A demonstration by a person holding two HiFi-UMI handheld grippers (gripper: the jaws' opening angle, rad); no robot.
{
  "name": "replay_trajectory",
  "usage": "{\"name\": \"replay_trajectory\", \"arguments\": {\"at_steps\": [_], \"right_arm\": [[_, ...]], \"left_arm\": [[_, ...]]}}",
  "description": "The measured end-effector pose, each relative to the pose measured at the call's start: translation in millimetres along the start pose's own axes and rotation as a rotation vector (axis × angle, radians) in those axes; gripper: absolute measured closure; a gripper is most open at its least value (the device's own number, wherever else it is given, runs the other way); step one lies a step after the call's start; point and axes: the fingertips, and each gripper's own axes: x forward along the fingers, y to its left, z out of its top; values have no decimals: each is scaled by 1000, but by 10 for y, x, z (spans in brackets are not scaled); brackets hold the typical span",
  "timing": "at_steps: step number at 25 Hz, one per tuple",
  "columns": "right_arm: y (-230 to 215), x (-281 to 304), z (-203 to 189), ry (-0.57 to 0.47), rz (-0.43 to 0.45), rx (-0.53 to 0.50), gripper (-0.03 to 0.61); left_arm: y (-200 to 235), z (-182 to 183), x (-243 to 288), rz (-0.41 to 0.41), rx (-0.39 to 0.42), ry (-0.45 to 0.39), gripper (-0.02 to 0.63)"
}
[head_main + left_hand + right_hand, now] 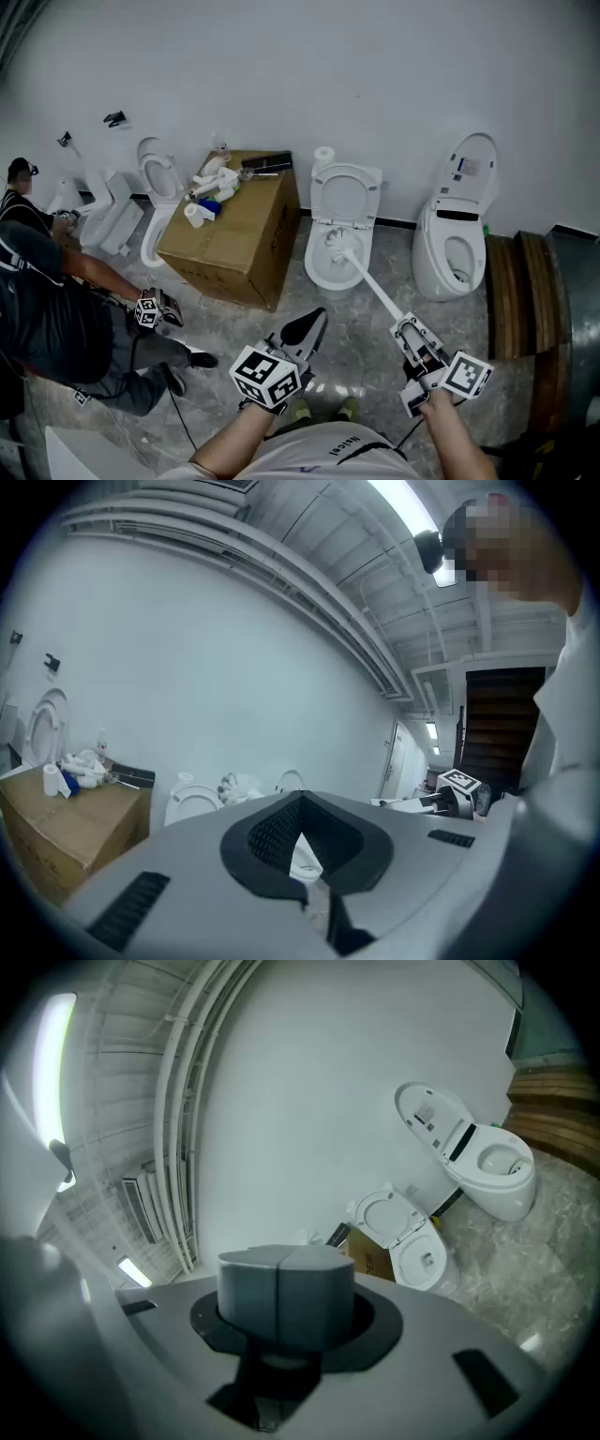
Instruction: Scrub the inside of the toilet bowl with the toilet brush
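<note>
Room: a white-walled washroom with a mottled stone floor (361,352). A row of toilets stands along the wall, with a cardboard box (234,246) of bottles and rolls among them.
Right gripper: the right gripper (405,328) has its jaws closed on the end of the toilet brush (370,279) handle.
Toilet brush: it runs forward and to the left from the right gripper. Its bristle head lies inside the toilet bowl (315,267), whose seat is raised.
Left gripper: the left gripper (312,325) has its jaw tips together with nothing between them. It is held in the air beside the right gripper, on the near side of the bowl.
Head view only: the brush and its handle. Another person (47,309) crouches far to the left of the left gripper.
Left gripper view only: a ceiling light strip (394,503), a lit doorway (394,757) and a dark staircase (502,724), with the bowl seen low past the closed jaws.
Right gripper view only: ceiling pipes (183,1101). An open-lidded toilet (487,1162) stands ahead and to the right of the closed jaws, and the brush is out of sight.
</note>
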Motion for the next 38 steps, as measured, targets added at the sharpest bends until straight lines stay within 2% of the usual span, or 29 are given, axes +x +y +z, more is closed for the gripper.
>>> {"name": "replay_trajectory", "arguments": {"at_steps": [14,20,26,32,38], "right_arm": [[-119,-84,93,10,-12,27,420],[-347,-249,245,-10,-26,45,420],[-571,-338,311,0,-45,123,420],[-676,-364,356,6,-20,159,420],[-815,-179,437,18,-52,153,420]], "left_arm": [[-46,-11,33,19,9,3,607],[94,-15,-39,86,20,-8,607],[130,-17,127,141,37,-9,607],[-72,-201,383,120,34,21,607],[69,-192,646,114,31,24,607]]}}
